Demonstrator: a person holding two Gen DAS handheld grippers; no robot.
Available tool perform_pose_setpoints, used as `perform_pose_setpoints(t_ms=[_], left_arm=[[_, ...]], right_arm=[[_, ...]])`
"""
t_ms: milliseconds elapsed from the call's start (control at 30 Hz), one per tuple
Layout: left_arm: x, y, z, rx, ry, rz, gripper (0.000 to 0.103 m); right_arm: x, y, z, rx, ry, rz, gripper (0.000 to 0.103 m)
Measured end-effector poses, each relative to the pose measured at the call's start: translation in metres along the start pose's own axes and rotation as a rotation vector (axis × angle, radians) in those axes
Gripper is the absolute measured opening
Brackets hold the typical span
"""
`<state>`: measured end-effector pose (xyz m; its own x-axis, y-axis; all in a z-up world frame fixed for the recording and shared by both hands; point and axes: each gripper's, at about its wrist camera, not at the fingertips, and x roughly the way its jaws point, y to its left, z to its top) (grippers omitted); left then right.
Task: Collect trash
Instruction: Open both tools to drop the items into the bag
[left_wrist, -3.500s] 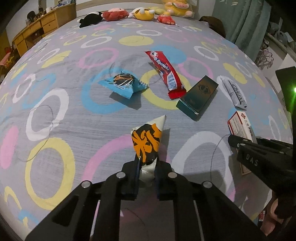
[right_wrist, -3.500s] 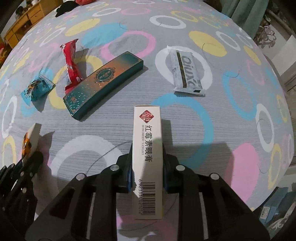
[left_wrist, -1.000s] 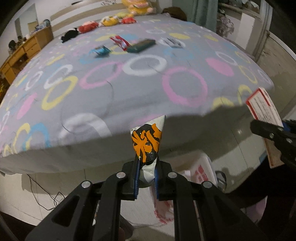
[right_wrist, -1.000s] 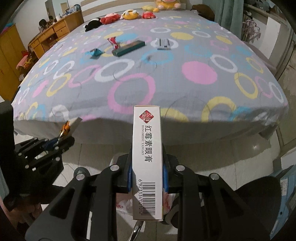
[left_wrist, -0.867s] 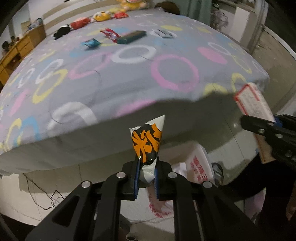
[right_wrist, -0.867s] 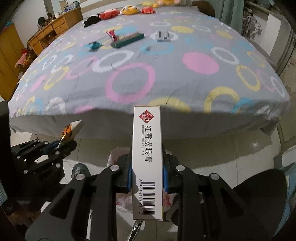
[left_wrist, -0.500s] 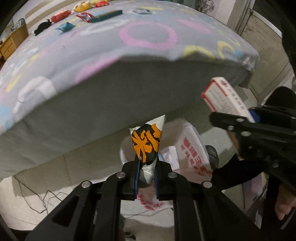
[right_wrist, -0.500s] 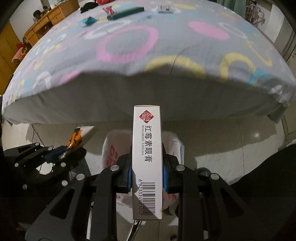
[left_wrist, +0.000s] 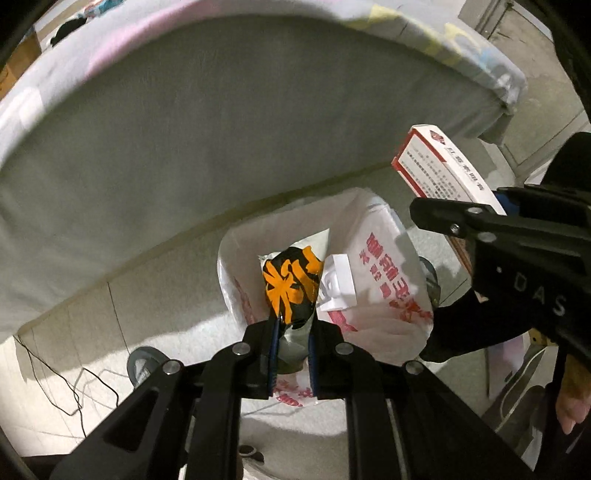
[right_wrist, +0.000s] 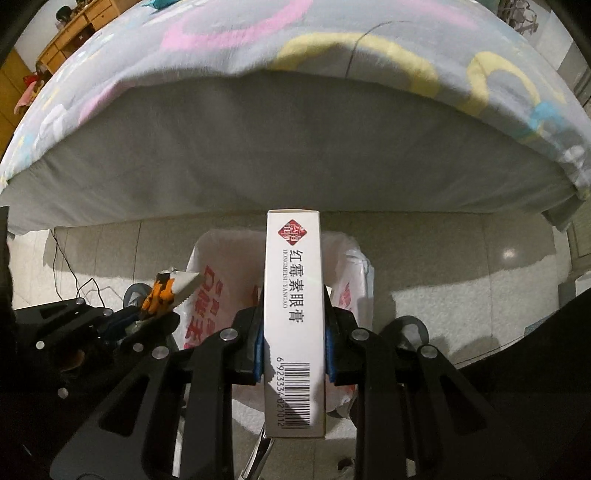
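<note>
My left gripper (left_wrist: 291, 325) is shut on an orange and black snack wrapper (left_wrist: 291, 284) and holds it over the mouth of a bin lined with a white bag with red print (left_wrist: 384, 258). My right gripper (right_wrist: 294, 332) is shut on a white medicine box (right_wrist: 294, 295) with a red logo and a barcode, above the same bin (right_wrist: 218, 273). The box (left_wrist: 439, 177) and right gripper (left_wrist: 476, 221) show at the right of the left wrist view. The wrapper (right_wrist: 166, 290) shows at the left of the right wrist view. White trash (left_wrist: 338, 284) lies inside the bag.
The bed's grey side (left_wrist: 184, 140) with its ring-patterned sheet (right_wrist: 332, 40) overhangs just behind the bin. Pale tile floor (right_wrist: 461, 251) surrounds it. A black cable (left_wrist: 74, 384) trails on the floor at left. A wooden dresser (right_wrist: 74, 33) stands far left.
Both grippers have dropped lower and closer to the bin with their items still held. The bed top has slid up out of view and the bag mouth now fills the centre.
</note>
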<state>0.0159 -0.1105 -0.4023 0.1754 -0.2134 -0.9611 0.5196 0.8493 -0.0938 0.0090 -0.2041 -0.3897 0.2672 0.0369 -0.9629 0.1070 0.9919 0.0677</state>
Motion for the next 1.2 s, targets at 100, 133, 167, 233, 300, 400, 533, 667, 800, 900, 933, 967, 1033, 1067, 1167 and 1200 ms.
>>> perform_pose_setpoints(t_ms=[100, 133, 167, 233, 300, 400, 533, 667, 800, 900, 933, 967, 1033, 1067, 1167, 1200], left_arm=[[0.002, 0.003, -0.001, -0.001, 0.008, 0.003, 0.013], [0.003, 0.003, -0.002, 0.001, 0.012, 0.006, 0.013], [0.002, 0.003, 0.000, 0.002, 0.012, 0.008, 0.013], [0.002, 0.004, 0.000, 0.003, 0.012, 0.009, 0.013], [0.003, 0.003, -0.001, 0.007, 0.014, 0.011, 0.013], [0.004, 0.000, -0.002, 0.023, 0.011, 0.021, 0.015], [0.005, -0.004, -0.002, 0.041, 0.015, 0.033, 0.023], [0.005, -0.003, -0.003, 0.038, 0.016, 0.027, 0.045], [0.004, -0.004, -0.004, 0.042, 0.009, 0.029, 0.067], [0.004, -0.004, -0.005, 0.045, 0.010, 0.031, 0.073], [0.004, -0.004, -0.005, 0.047, 0.008, 0.036, 0.073], [0.005, -0.005, -0.005, 0.051, 0.006, 0.045, 0.073], [0.005, -0.007, -0.005, 0.053, 0.008, 0.046, 0.073], [0.005, -0.007, -0.005, 0.054, 0.005, 0.049, 0.073], [0.004, -0.007, -0.005, 0.056, 0.002, 0.052, 0.074], [0.004, -0.007, -0.005, 0.058, 0.000, 0.053, 0.074]], right_arm=[[0.006, 0.001, 0.004, 0.006, 0.015, 0.003, 0.023], [0.008, -0.001, 0.005, 0.010, 0.019, 0.003, 0.023], [0.008, -0.001, 0.005, 0.010, 0.020, 0.003, 0.023], [0.009, 0.000, 0.003, 0.011, 0.023, 0.005, 0.023], [0.009, 0.000, 0.003, 0.012, 0.024, 0.006, 0.023], [0.012, -0.001, 0.003, 0.014, 0.032, 0.012, 0.024], [0.015, -0.004, 0.006, 0.015, 0.040, 0.005, 0.024], [0.016, -0.003, 0.007, 0.022, 0.045, 0.012, 0.033], [0.014, -0.009, 0.008, 0.052, 0.036, 0.022, 0.055], [0.011, -0.013, 0.008, 0.079, 0.031, 0.019, 0.057], [0.011, -0.015, 0.008, 0.084, 0.031, 0.018, 0.057], [0.011, -0.014, 0.007, 0.086, 0.030, 0.017, 0.057], [0.012, -0.014, 0.007, 0.089, 0.031, 0.017, 0.057], [0.012, -0.013, 0.007, 0.089, 0.031, 0.016, 0.057], [0.012, -0.013, 0.007, 0.090, 0.031, 0.016, 0.057], [0.012, -0.013, 0.007, 0.089, 0.031, 0.017, 0.058]])
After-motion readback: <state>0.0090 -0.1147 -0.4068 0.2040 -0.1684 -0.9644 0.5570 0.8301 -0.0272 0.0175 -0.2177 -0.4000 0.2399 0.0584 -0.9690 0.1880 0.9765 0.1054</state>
